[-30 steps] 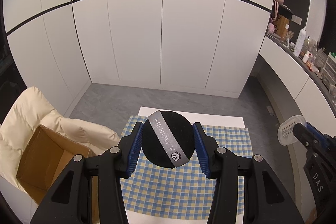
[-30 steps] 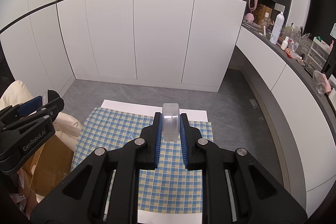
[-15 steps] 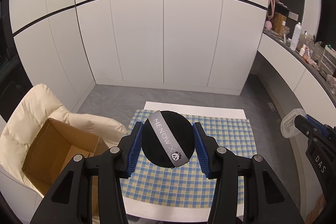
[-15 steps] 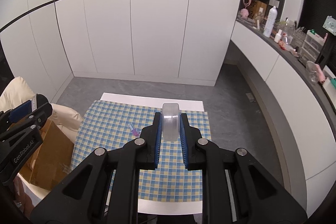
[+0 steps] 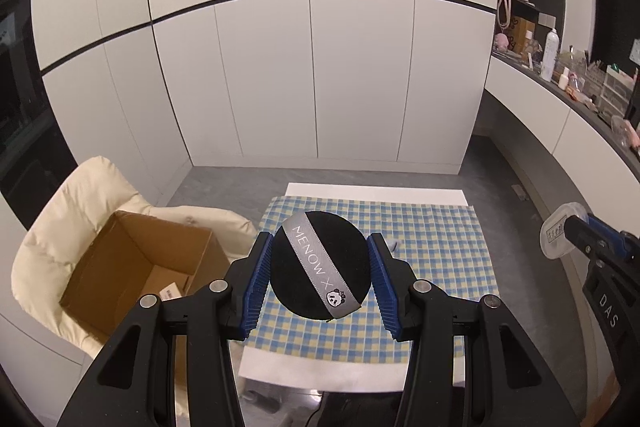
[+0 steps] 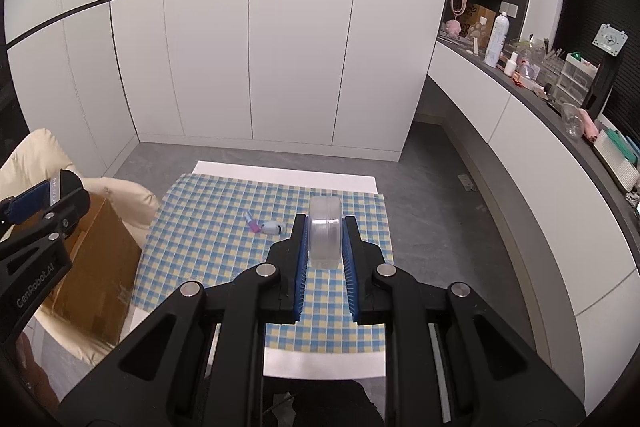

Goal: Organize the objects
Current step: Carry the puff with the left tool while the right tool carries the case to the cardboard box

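Right now both grippers are carrying their loads above the table, so the step in hand looks like a transport. The left gripper (image 5: pixel 320 277) is clamping a round black powder puff (image 5: pixel 319 269) between its blue pads, the grey ribbon (image 5: pixel 318 267) printed MENOW X running slantwise across the puff's face. The right gripper (image 6: pixel 325 241) is pinching a clear round case (image 6: pixel 324 231) on edge, its flat faces pressed by the two pads. Below and ahead of both tools the checked cloth (image 6: pixel 208 227) is lying over the white table (image 6: pixel 280 173), with a few small pink and pale items (image 6: pixel 266 226) resting just left of the right gripper's tips. Left of and below the left gripper, an open cardboard box (image 5: pixel 132 267) is sitting on a cream padded chair (image 5: pixel 80 195). Judging by the task, either the puff is going into the case or both are heading for the box; I cannot tell which. Mating them would call for turning the case's opening toward the puff, which I cannot see from here; boxing them calls for swinging left over the opening before letting go.
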Tool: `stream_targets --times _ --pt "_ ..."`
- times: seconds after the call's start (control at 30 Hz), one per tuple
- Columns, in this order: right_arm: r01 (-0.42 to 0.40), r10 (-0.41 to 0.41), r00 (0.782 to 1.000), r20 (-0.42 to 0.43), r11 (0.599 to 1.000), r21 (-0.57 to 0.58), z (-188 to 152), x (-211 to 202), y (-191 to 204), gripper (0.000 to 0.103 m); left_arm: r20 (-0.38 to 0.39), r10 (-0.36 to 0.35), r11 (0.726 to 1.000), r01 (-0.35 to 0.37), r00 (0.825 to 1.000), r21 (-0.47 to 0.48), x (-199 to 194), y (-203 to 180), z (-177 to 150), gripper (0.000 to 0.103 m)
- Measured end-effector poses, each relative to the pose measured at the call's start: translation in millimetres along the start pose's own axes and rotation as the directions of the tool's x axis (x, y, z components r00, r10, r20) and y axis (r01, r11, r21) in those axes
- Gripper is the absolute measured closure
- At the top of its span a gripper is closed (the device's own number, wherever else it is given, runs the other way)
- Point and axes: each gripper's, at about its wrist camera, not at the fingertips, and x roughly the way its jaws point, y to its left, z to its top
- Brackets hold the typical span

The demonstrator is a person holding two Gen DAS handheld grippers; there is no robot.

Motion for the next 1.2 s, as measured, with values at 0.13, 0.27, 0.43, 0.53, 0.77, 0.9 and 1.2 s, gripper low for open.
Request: stream_targets --times 0.13,0.27,0.43,0.53,0.77,0.9,1.2 --pt "-0.013 0.013 1.0 -0.005 1.0 -0.002 -16 -15 -1 0.086 -0.006 -0.026 1.0 0.026 1.0 0.001 -17 0 -15 0.055" --pt "-0.066 0.066 0.998 -0.019 0.998 0.019 -32 -29 -1 0.086 -0.003 -0.053 0.999 0.053 0.999 0.004 -34 0 -28 0.055" --pt "-0.095 0.096 0.995 -0.038 0.995 0.021 -52 -37 0 0.086 0.006 -0.028 0.999 0.028 1.0 0.025 -50 -2 -40 0.055" --pt "-0.108 0.11 0.992 -0.064 0.993 0.039 -66 -36 -4 0.086 0.034 -0.014 0.999 0.013 0.999 0.033 -64 -3 -47 0.055" --pt "-0.095 0.1 0.989 -0.113 0.994 0.048 -98 -38 -9 0.086 0.029 -0.017 0.999 0.017 0.999 0.029 -75 2 -62 0.055" --pt "-0.079 0.084 0.987 -0.139 0.996 0.039 -116 -38 -11 0.086 -0.01 -0.027 1.0 0.027 1.0 0.011 -68 8 -80 0.055" --pt "-0.104 0.106 0.975 -0.193 0.994 0.02 -152 -46 -5 0.086 -0.102 -0.033 0.999 0.035 0.994 0.019 -54 11 -126 0.055"
